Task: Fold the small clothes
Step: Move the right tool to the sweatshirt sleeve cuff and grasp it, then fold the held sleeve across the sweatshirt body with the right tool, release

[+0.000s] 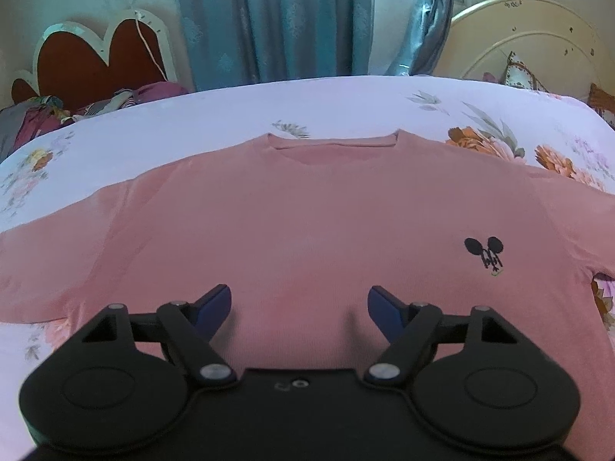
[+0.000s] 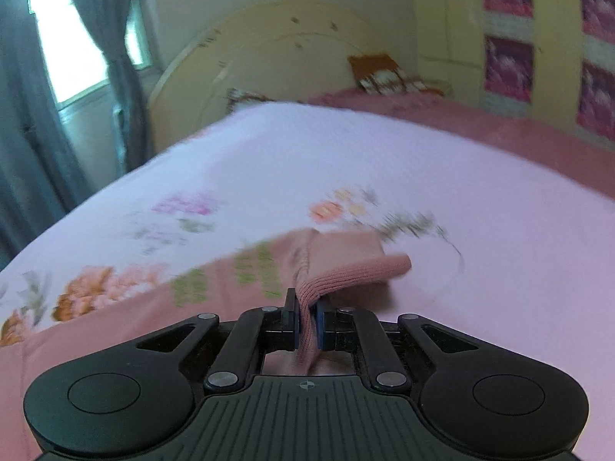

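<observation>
A small pink sweater [image 1: 307, 211] lies flat and face up on the bed, neckline at the far side, with a small black mouse logo [image 1: 483, 253] on its chest. My left gripper [image 1: 299, 303] is open and empty, hovering over the sweater's lower middle. In the right wrist view my right gripper [image 2: 306, 320] is shut on the ribbed cuff of a pink sleeve [image 2: 346, 265], which is bunched and lifted off the sheet. That view is motion-blurred.
The bed has a pale lilac floral sheet [image 1: 346, 111]. A cream headboard [image 1: 530, 38] with pillows stands at the right. Teal curtains [image 1: 269, 19] hang behind, and a heap of clothes [image 1: 46, 111] lies at the far left. A pink blanket [image 2: 480, 126] lies near the headboard.
</observation>
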